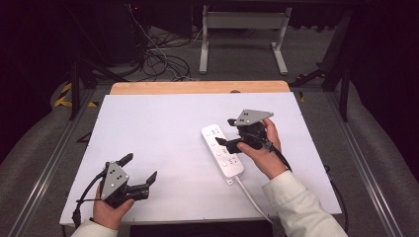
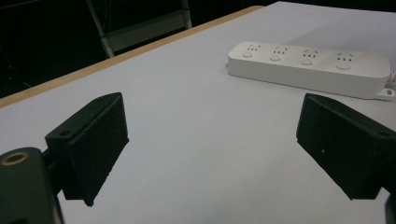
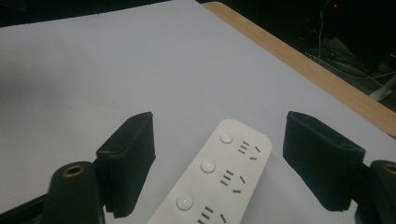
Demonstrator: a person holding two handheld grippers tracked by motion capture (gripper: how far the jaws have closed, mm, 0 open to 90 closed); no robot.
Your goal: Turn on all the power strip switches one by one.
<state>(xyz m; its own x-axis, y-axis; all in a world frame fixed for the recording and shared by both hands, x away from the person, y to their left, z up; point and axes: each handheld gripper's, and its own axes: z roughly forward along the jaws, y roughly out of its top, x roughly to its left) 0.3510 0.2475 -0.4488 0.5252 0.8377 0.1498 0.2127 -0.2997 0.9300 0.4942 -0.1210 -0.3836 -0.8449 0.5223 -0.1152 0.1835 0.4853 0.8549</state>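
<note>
Power strip (image 3: 219, 177) between right fingers (image 3: 128, 163).

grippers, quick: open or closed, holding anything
Left gripper: open, holding nothing.
Right gripper: open, holding nothing, jaws either side of the power strip.

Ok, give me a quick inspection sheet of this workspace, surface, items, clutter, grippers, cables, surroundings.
Surface: white table top with a wooden strip along its far edge.
Job's things: white power strip lying flat, four outlets with buttons.
Clutter: nothing seen.
Grippers: left gripper open, near the front left, apart from the strip; right gripper open, its jaws straddling the strip's far end.
Cables: white cord runs off the front edge; dark cables lie on the floor behind.
Surroundings: dark room, white table frame beyond.
</note>
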